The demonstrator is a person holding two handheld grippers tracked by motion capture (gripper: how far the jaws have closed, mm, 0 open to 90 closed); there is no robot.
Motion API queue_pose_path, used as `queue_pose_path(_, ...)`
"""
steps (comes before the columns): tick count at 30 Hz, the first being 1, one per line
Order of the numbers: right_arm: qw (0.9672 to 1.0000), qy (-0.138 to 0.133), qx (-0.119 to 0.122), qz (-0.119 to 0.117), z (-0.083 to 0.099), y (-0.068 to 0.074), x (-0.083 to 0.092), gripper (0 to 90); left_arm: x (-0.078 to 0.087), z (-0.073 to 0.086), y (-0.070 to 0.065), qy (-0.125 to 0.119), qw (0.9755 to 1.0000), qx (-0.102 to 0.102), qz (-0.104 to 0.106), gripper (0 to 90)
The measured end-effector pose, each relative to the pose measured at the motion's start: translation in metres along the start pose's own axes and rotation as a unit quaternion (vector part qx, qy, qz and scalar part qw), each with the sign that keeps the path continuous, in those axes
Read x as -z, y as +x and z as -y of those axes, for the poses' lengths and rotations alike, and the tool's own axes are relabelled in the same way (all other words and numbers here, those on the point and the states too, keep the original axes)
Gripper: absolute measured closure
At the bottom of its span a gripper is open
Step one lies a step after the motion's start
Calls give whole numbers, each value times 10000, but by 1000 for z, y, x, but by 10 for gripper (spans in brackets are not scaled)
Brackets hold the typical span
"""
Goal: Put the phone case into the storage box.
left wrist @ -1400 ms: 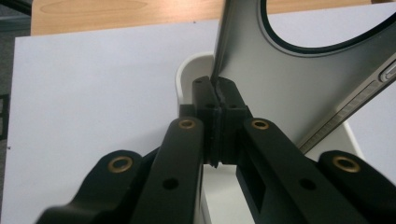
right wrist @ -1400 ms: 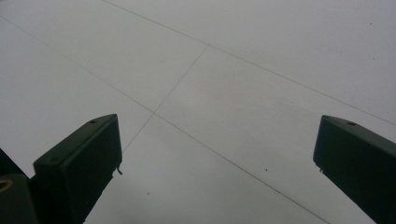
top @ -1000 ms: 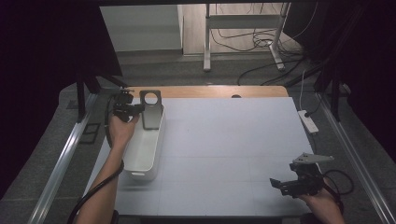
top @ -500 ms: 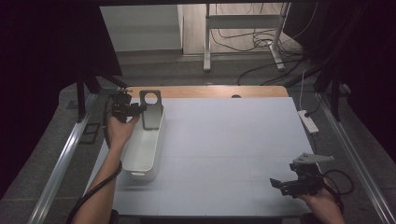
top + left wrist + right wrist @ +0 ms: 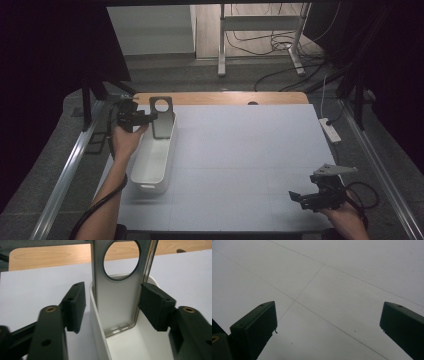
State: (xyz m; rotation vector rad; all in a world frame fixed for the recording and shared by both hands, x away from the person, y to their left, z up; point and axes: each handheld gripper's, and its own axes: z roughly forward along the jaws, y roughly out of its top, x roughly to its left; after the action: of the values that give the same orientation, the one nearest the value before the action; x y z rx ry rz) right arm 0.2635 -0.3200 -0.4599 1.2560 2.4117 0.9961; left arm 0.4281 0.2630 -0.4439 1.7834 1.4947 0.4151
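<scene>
Seemingly, a release was in hand. At the upper left of the high view, the left gripper (image 5: 134, 119) was seen beside the far end of a white bin (image 5: 152, 159). A grey metal plate (image 5: 119, 293) with a round hole was stood upright inside that end, leaning on its wall. Fingers (image 5: 75, 305) were spread either side, holding nothing; the right one looked close to the plate's edge. Withdrawal was best made straight back, so the plate was not tipped. At the lower right, the right gripper (image 5: 312, 196) was held wide open and empty over the table (image 5: 250, 150).
</scene>
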Motion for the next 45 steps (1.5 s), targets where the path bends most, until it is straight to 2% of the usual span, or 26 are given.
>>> queue_pose_path(7, 10000, 1, 5, -14, 0, 0, 0, 17, 1, 1, 0, -24, 9999, -90, 136, 260)
queue_pose_path(14, 10000, 11, 4, -24, 0, 0, 0, 17, 2, 1, -4, -1, 9995, -267, 167, 182)
queue_pose_path(20, 10000, 2, 5, -22, 0, 0, 0, 17, 5, 1, -5, 8, 9994, -294, 180, 144)
queue_pose_path(30, 10000, 0, 23, -30, 0, 0, 0, 17, 13, 3, -3, -93, 9990, -211, 379, 93)
queue_pose_path(34, 10000, -14, 13, -32, 0, 0, 1, 15, 15, 5, -2, -98, 9989, -239, 380, 80)
queue_pose_path(37, 10000, -2, 9, -30, 0, 0, 0, 13, 18, 6, -2, -112, 9986, -232, 470, 71)
queue_pose_path(41, 10000, 8, -11, -45, 0, 0, 0, 12, 21, 8, -6, -70, 9981, -355, 501, 59)
queue_pose_path(45, 10000, 14, -18, -62, 0, 0, 0, 12, 24, 10, -10, -75, 9970, -418, 652, 42)
